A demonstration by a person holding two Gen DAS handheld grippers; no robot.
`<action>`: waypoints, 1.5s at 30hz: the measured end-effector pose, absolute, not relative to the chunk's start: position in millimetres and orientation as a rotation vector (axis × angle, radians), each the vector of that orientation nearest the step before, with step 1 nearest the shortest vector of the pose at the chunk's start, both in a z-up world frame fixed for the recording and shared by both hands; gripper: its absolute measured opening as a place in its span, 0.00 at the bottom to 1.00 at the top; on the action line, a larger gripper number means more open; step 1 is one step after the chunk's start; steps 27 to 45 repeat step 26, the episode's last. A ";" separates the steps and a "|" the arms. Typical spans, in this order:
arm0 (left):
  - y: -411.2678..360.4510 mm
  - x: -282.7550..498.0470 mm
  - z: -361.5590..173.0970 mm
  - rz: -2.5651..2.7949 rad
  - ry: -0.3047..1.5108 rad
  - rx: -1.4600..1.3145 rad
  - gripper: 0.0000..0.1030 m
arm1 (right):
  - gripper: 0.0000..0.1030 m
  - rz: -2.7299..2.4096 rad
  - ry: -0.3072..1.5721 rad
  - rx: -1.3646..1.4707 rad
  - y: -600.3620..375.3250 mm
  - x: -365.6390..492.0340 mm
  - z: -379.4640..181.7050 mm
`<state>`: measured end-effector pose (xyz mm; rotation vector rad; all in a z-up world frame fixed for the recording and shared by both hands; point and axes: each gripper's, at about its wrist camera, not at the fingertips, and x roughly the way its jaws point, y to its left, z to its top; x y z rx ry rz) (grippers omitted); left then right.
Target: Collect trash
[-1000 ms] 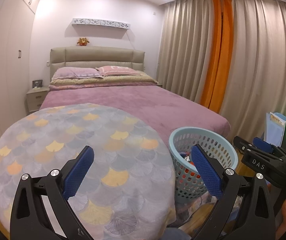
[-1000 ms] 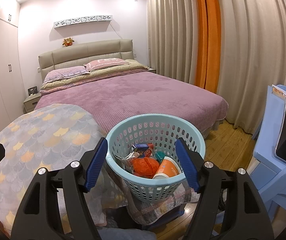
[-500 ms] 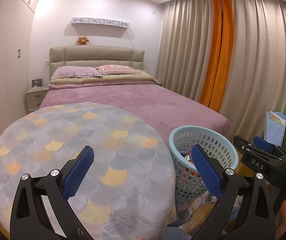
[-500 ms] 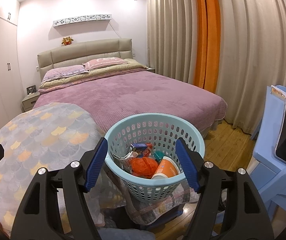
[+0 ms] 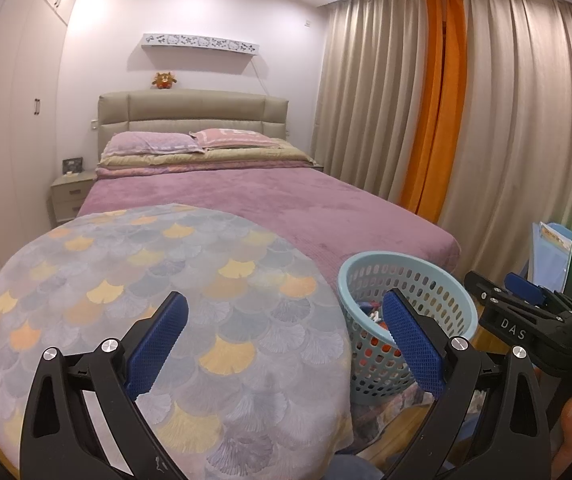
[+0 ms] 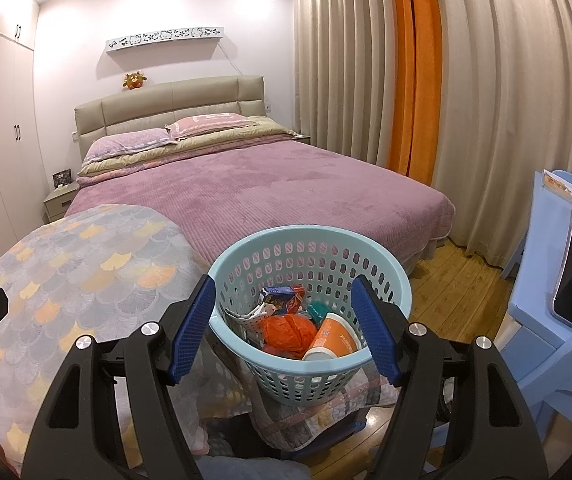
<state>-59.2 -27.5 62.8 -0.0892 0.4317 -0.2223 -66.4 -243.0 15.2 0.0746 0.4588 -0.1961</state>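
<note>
A light blue perforated basket [image 6: 246,256] stands on a patterned cloth just ahead of my right gripper [image 6: 284,316], which is open and empty. The basket holds an orange crumpled bag [image 6: 289,330], an orange and white cup [image 6: 331,340], a small carton [image 6: 282,296] and other scraps. In the left wrist view the basket [image 5: 437,276] is at the right, and my left gripper [image 5: 286,330] is open and empty above a round table with a fan-patterned cloth [image 5: 134,280]. The right gripper [image 5: 525,308] shows at the right edge there.
A bed with a purple cover [image 6: 270,188] lies behind the basket and table. Beige and orange curtains [image 6: 413,80] hang at the right. A blue plastic chair [image 6: 545,280] stands at the right on the wooden floor [image 6: 453,292]. A nightstand [image 5: 70,196] is at the back left.
Both grippers have risen slightly and stay open. The scene sits a little lower in both views. Nothing was picked up or let go.
</note>
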 end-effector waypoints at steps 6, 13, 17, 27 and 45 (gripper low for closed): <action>-27.7 -56.0 64.9 -0.219 0.433 -0.082 0.92 | 0.65 -0.189 0.459 0.067 -244.6 -61.4 14.3; -26.6 -51.2 69.0 -0.211 0.412 -0.083 0.92 | 0.65 -0.191 0.462 0.067 -244.2 -56.2 15.2; -28.6 -47.8 70.9 -0.220 0.406 -0.063 0.92 | 0.65 -0.193 0.465 0.063 -243.4 -51.2 15.7; -25.4 -35.8 65.8 -0.220 0.437 -0.078 0.92 | 0.65 -0.188 0.477 0.053 -237.3 -39.4 16.0; -25.4 -35.8 65.8 -0.220 0.437 -0.078 0.92 | 0.65 -0.188 0.477 0.053 -237.3 -39.4 16.0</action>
